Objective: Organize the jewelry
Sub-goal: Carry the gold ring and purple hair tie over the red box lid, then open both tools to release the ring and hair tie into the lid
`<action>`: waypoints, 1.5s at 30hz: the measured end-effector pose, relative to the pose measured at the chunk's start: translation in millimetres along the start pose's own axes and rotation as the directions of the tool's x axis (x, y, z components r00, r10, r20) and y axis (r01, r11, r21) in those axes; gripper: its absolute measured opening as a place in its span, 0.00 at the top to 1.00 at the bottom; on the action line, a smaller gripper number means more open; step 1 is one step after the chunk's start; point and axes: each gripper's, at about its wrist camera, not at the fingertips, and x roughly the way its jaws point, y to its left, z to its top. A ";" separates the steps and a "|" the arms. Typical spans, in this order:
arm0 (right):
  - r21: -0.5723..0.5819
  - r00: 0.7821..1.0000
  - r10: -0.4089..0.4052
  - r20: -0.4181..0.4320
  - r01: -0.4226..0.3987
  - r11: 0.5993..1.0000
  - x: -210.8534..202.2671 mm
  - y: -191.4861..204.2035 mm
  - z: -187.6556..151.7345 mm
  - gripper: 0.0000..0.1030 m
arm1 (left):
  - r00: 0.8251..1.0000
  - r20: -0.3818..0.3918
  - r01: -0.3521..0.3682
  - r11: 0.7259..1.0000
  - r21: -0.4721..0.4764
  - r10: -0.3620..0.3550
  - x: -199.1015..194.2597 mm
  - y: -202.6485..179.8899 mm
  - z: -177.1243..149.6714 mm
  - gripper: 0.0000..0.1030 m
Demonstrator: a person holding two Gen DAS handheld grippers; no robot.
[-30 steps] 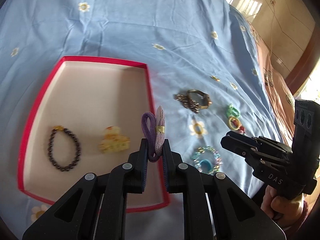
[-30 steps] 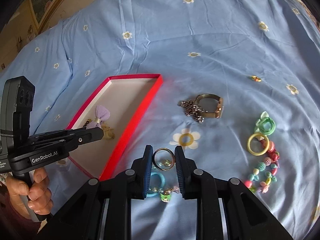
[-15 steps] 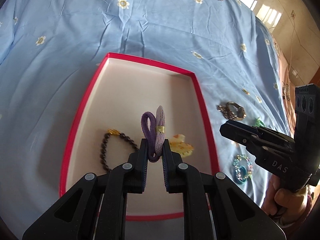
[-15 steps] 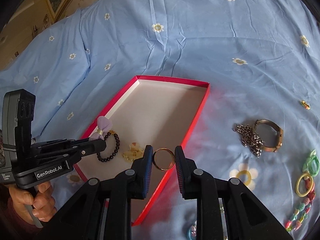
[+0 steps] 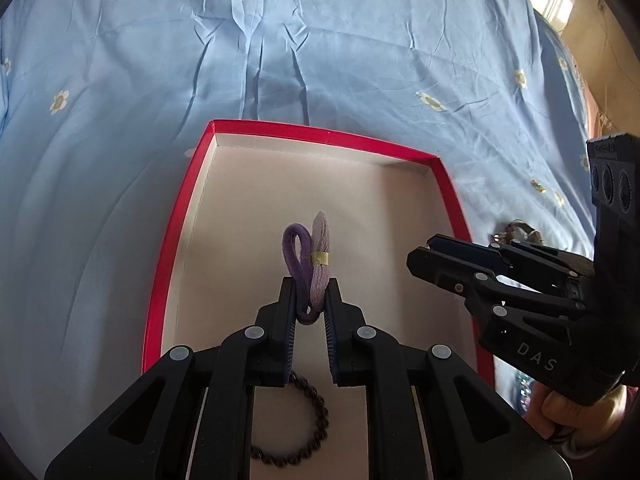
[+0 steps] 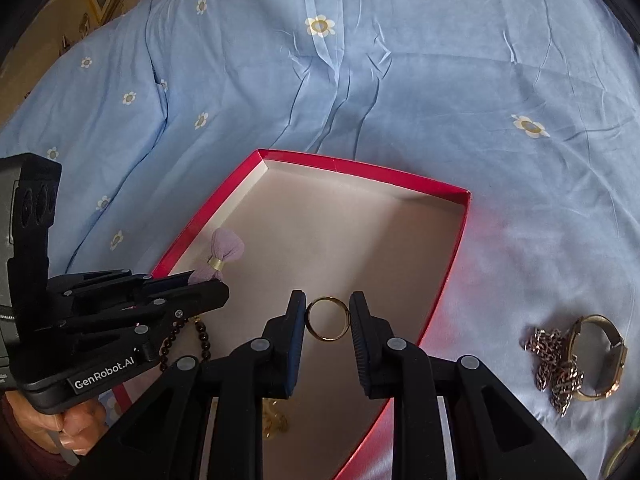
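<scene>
A red-rimmed box [image 5: 316, 133] with a pale inside lies on the blue flowered bedsheet; it also shows in the right wrist view [image 6: 360, 168]. My left gripper [image 5: 310, 304] is shut on a purple bow hair tie [image 5: 310, 258], held above the box; the bow shows in the right wrist view [image 6: 218, 256] too. My right gripper [image 6: 328, 320] is shut on a gold ring [image 6: 327, 318], held over the box's right half. A dark bead bracelet [image 5: 296, 440] lies in the box under the left gripper. A yellow clip [image 6: 276, 420] lies in the box, partly hidden by my right gripper.
A gold watch with a chain [image 6: 576, 354] lies on the sheet right of the box. The edge of a yellow-green hair tie [image 6: 624, 444] shows at the far right. The sheet [image 5: 280, 60] is wrinkled beyond the box. The right gripper's body [image 5: 520, 292] stands beside the box's right rim.
Both grippers have moved left from the loose jewelry on the sheet to over the box, still holding the hair tie and the ring. The box now fills the middle of both views.
</scene>
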 end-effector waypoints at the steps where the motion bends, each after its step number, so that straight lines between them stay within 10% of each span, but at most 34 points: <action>1: -0.003 1.000 0.001 -0.007 -0.001 1.000 4.1 -0.9 2.4 0.78 | 1.000 -0.005 -0.009 1.000 -0.001 0.009 4.1 1.5 2.6 0.89; 45: -0.015 1.000 0.000 0.009 0.000 1.000 1.3 4.8 0.8 0.67 | 0.999 -0.001 -0.052 0.995 -0.087 0.052 -5.1 15.4 -8.0 0.57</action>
